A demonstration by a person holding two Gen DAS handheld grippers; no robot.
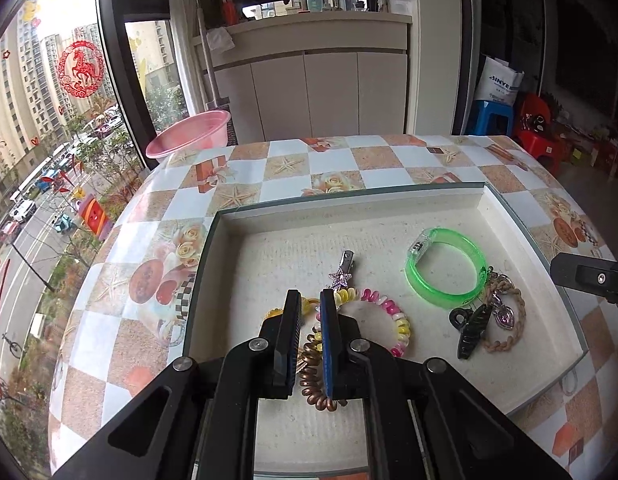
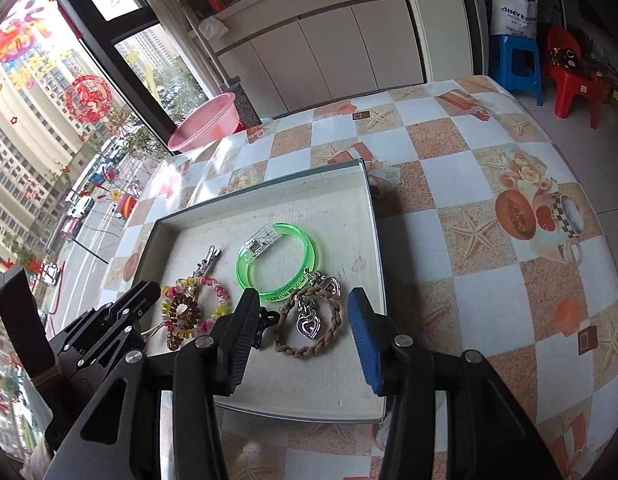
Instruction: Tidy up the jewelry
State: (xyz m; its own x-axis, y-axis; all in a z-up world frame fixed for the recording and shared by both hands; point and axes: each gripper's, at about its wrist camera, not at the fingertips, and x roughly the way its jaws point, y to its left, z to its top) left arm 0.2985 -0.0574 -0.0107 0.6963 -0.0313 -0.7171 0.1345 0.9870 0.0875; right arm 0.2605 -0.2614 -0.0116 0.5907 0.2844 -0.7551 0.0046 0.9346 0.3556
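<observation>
A shallow white tray (image 1: 269, 236) (image 2: 349, 384) holds the jewelry. My left gripper (image 1: 309, 300) (image 2: 147, 286) is shut, hovering over a brown spiral hair tie (image 1: 315, 380) (image 2: 181, 314), a yellow tie (image 1: 271, 313) and a pink-and-yellow spiral tie (image 1: 395, 316) (image 2: 219, 300). Just beyond them lies a star hair clip (image 1: 343, 272) (image 2: 207, 260). My right gripper (image 2: 303, 294) is open above a braided bracelet (image 1: 515, 330) (image 2: 309, 350) with a heart pendant (image 2: 308, 326). A green bangle (image 1: 449, 270) (image 2: 277, 260) and a black claw clip (image 1: 471, 332) lie beside it.
The tray sits on a table with a checked starfish-and-flower cloth (image 1: 349, 160) (image 2: 489, 240). A pink basin (image 1: 189, 134) (image 2: 205, 124) stands past the far left corner by the window. White cabinets are behind; a blue stool (image 2: 517, 60) and red chair (image 2: 569, 76) stand far right.
</observation>
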